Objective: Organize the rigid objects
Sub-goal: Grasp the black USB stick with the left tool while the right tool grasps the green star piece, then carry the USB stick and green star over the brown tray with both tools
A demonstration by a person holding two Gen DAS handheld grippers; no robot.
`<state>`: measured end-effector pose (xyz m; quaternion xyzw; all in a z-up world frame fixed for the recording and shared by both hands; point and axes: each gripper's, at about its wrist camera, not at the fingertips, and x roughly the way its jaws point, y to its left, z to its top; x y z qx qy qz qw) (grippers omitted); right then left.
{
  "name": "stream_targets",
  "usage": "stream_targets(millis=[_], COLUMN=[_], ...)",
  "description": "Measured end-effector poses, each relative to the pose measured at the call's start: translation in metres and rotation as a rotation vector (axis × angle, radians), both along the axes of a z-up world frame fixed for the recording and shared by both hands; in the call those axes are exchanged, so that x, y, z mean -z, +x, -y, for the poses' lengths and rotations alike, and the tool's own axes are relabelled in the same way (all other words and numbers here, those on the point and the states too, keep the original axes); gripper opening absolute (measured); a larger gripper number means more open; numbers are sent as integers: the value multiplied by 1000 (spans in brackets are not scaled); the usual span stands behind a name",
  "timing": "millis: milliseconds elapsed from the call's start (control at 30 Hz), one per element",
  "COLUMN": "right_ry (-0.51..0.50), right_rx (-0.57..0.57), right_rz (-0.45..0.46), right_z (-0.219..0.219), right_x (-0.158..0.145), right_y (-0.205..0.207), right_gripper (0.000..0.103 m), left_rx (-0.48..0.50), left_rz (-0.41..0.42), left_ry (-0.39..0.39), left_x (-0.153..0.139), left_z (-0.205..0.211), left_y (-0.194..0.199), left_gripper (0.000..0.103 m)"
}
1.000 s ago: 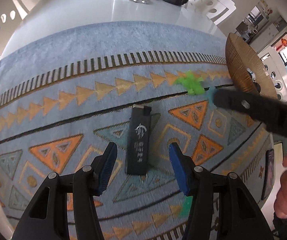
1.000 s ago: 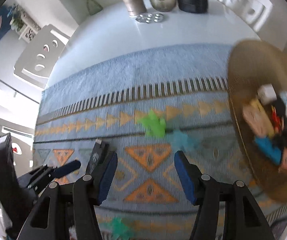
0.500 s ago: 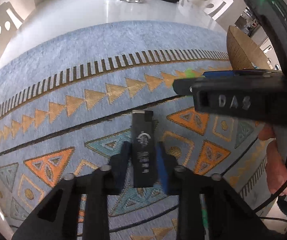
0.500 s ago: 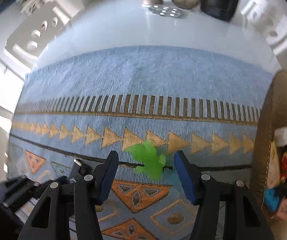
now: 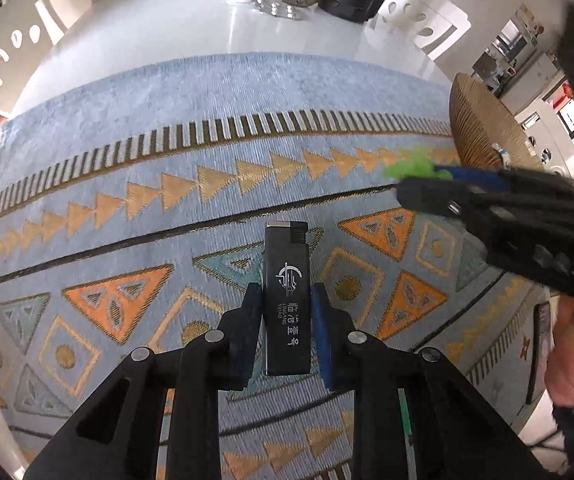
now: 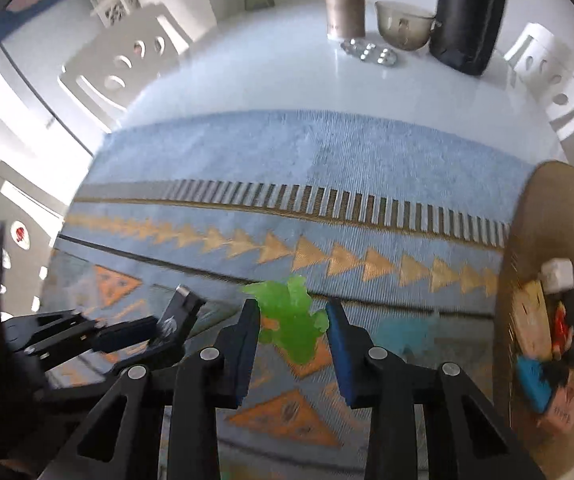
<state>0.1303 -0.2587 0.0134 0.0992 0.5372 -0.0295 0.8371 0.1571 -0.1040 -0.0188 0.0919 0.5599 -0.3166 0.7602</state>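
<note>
A black lighter (image 5: 287, 300) with white lettering is gripped lengthwise by my left gripper (image 5: 286, 290), just above the patterned blue rug (image 5: 167, 140). In the right wrist view that lighter (image 6: 181, 308) and the left gripper (image 6: 155, 340) show at the lower left. A bright green toy figure (image 6: 291, 320) lies on the rug between the fingers of my right gripper (image 6: 289, 312). Its jaws are closing and both pads touch the toy's sides. The left wrist view shows the green toy (image 5: 411, 166) at the right gripper's (image 5: 427, 180) tip.
A woven brown basket (image 6: 527, 240) holding several small toys stands at the rug's right end. A teal toy (image 6: 403, 336) lies blurred beside the green one. A metal cylinder (image 6: 345, 0), a bowl (image 6: 405, 26) and a black cylinder (image 6: 471, 12) stand at the back. A person's hand (image 5: 567, 360) is at right.
My left gripper has shut on the lighter and lifted it slightly. My right gripper has swung left over the green toy and closed onto it.
</note>
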Motion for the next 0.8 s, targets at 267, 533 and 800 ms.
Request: stream_targets(millis=[267, 533, 800], right_ry=[19, -88, -80], right_rx=[131, 396, 552], right_rz=[114, 245, 200], right_z=[9, 52, 99], right_x=[-63, -132, -120], right_y=[-45, -107, -152], right_gripper=[33, 33, 33], left_rx=[64, 197, 287], left_rz=[123, 255, 267], left_ry=[-50, -122, -111], left_x=[-62, -132, -134], left_z=[22, 93, 170], left_y=[-19, -44, -62], left_gripper=[21, 21, 21])
